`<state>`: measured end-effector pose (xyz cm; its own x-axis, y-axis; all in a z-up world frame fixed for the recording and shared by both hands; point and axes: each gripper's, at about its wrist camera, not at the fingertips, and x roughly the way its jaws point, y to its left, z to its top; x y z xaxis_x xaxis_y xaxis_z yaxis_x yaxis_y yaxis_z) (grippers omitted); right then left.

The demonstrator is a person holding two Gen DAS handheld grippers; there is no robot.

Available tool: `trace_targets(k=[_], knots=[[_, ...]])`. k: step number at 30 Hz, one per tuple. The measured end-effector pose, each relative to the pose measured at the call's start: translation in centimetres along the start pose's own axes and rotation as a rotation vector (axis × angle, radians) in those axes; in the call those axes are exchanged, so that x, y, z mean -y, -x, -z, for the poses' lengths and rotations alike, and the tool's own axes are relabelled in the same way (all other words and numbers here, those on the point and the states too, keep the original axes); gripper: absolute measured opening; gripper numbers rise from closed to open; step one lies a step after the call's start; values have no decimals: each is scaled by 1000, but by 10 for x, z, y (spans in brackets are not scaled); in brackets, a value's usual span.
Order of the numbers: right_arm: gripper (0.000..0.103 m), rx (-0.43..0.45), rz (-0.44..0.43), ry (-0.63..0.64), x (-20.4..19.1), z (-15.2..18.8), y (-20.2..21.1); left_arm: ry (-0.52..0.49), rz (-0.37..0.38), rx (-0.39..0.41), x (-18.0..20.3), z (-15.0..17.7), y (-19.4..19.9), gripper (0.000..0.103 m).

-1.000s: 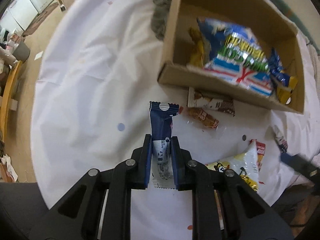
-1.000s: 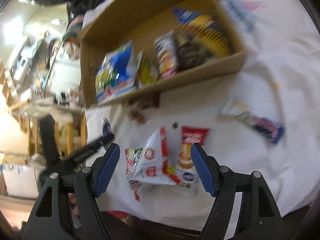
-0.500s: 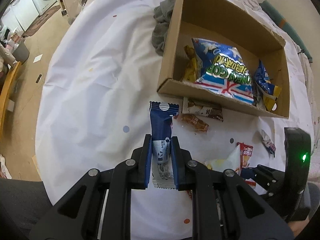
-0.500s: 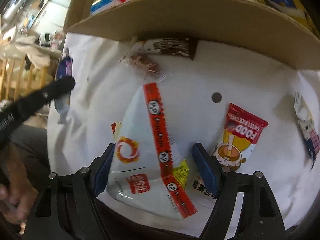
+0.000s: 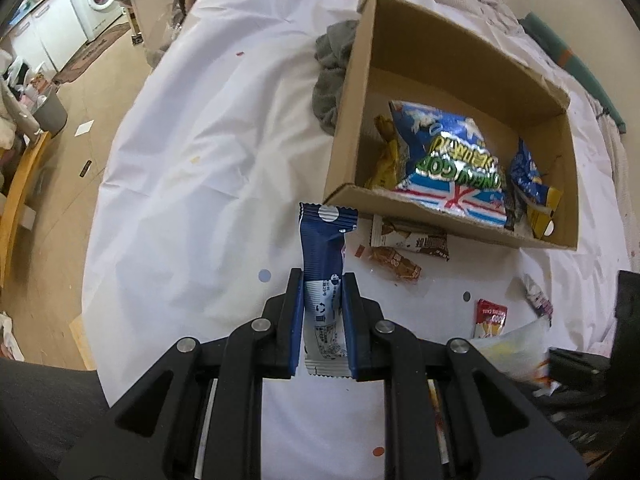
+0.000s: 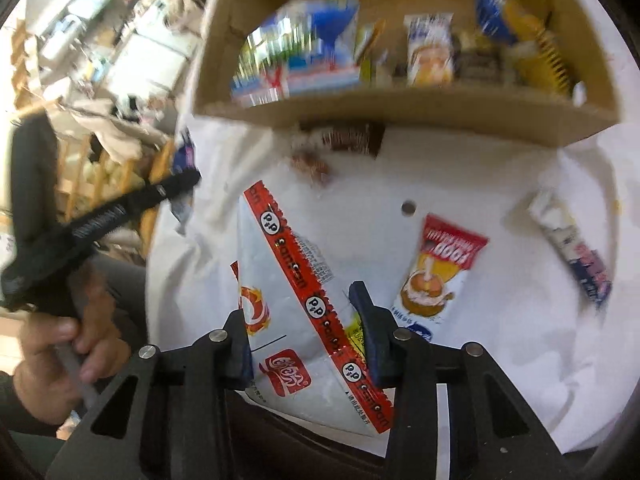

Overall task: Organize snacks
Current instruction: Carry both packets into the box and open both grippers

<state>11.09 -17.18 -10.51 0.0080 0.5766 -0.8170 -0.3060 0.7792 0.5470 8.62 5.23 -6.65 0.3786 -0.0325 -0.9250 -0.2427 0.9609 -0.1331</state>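
The left hand-held gripper [image 5: 322,312] is clamped on a dark blue snack stick [image 5: 324,248], held upright above the white-covered table [image 5: 192,168], short of the cardboard box [image 5: 348,120]. The right hand-held gripper [image 6: 304,332] has just been closing its jaws, and they now pinch a white bag with a red band [image 6: 304,304] between them. A red sachet [image 6: 436,272] lies just beside that bag. Two brown wrapped snacks [image 5: 408,238] lie against the box's near wall. Inside the box lies a blue crisp bag [image 5: 448,160] among smaller packets.
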Motion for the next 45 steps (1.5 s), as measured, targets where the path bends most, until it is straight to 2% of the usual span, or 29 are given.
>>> trace_targets(k=[4,7,11,14,25,30,36,39,45], knots=[[42,164,-50,-30,11,-7,48,-9,-3,51,-3,0,15,15],[42,279,-55,-62,20,-14,76,-10,6,93,-3,-4,28,15],[42,391,-58,-117,33,-22,102,-21,26,123,1,-15,41,15],[42,437,-41,-132,39,-31,112,-47,28,142,7,-23,47,15],[42,457,-1,-154,48,-63,109,-118,67,175,42,-75,46,15],[42,442,12,-159,53,-81,102,-119,80,163,53,-93,31,15],[42,424,37,-165,57,-97,90,-143,77,172,59,-97,12,15],[42,415,35,-192,60,-98,83,-117,73,134,56,-98,0,15],[44,387,37,-201,58,-103,69,-118,59,109,55,-98,-8,15]])
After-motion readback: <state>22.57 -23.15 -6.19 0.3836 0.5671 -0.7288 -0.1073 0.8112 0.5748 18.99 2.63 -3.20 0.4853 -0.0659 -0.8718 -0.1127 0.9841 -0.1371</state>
